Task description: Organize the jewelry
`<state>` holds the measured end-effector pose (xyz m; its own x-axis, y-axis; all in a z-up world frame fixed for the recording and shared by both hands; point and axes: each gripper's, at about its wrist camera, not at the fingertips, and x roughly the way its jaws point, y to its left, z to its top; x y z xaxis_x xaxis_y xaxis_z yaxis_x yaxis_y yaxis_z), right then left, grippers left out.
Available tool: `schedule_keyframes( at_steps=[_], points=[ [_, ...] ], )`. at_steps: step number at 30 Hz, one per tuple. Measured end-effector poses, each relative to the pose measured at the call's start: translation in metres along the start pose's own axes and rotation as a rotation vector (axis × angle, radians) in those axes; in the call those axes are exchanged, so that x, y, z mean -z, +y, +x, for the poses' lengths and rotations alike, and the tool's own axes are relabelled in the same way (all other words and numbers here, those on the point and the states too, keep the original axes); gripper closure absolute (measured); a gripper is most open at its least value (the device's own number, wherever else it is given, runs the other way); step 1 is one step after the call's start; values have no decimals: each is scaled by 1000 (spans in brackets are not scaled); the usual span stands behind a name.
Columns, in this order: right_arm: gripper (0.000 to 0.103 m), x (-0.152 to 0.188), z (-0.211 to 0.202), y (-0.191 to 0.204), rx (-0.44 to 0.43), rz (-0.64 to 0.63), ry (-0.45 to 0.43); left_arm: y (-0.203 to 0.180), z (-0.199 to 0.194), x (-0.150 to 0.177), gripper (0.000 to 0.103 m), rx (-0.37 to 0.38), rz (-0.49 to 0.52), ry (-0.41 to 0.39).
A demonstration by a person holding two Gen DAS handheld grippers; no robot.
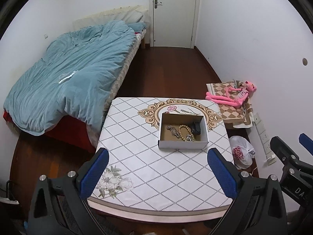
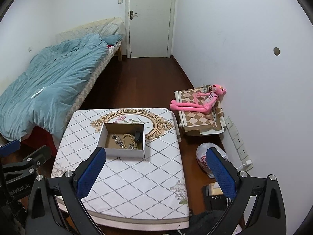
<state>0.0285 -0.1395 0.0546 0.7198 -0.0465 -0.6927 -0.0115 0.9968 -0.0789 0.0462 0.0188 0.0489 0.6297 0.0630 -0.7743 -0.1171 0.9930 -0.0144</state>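
Note:
A shallow cardboard box (image 1: 183, 144) (image 2: 123, 153) sits on a small table with a diamond-pattern cloth (image 1: 137, 137) (image 2: 125, 176). Inside lie a tan bead bracelet (image 1: 183, 130) (image 2: 128, 138), a silver chain (image 1: 173, 131) (image 2: 116, 139) and a small black item (image 1: 196, 128) (image 2: 138, 136). My left gripper (image 1: 158, 172) is open and empty, held above the table's near edge, short of the box. My right gripper (image 2: 156, 172) is open and empty, above the table's near right side. The right gripper also shows at the left wrist view's right edge (image 1: 289, 156).
A bed with a blue quilt (image 1: 68, 78) (image 2: 49, 78) stands left of the table. A pink plush toy (image 1: 234, 96) (image 2: 199, 101) lies on a checkered low stand by the right wall. A white plastic bag (image 1: 241, 151) (image 2: 205, 156) sits on the floor. A closed door (image 1: 174, 13) is at the back.

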Motion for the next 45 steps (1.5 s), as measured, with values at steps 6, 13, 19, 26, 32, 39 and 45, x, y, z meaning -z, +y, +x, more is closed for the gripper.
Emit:
schedule_keyframes(
  at_steps=[6,13,19,26,32,39,45],
  points=[
    [0,-19,32,5,10,-5,29,-2,23,-19,0,-32,9,11],
    [0,-32,73,10,4,-21,96,-5,56,-33,0,-46,26,61],
    [0,-39,100,13,5,-29,146,-6,82,-39,0,-25,16,134],
    [0,-42,125,16,-9,-35,207,-5,95,-45,0,-23,11,157],
    [0,-38,134,16,-21,-30,237,-3,97,-46,0,-24,7,159],
    [0,-40,135,18,-19,-40,240,1,99,-46,0,-29,6,153],
    [0,-41,133,20,-24,-39,237,2,97,-48,0,-42,8,142]
  ],
)
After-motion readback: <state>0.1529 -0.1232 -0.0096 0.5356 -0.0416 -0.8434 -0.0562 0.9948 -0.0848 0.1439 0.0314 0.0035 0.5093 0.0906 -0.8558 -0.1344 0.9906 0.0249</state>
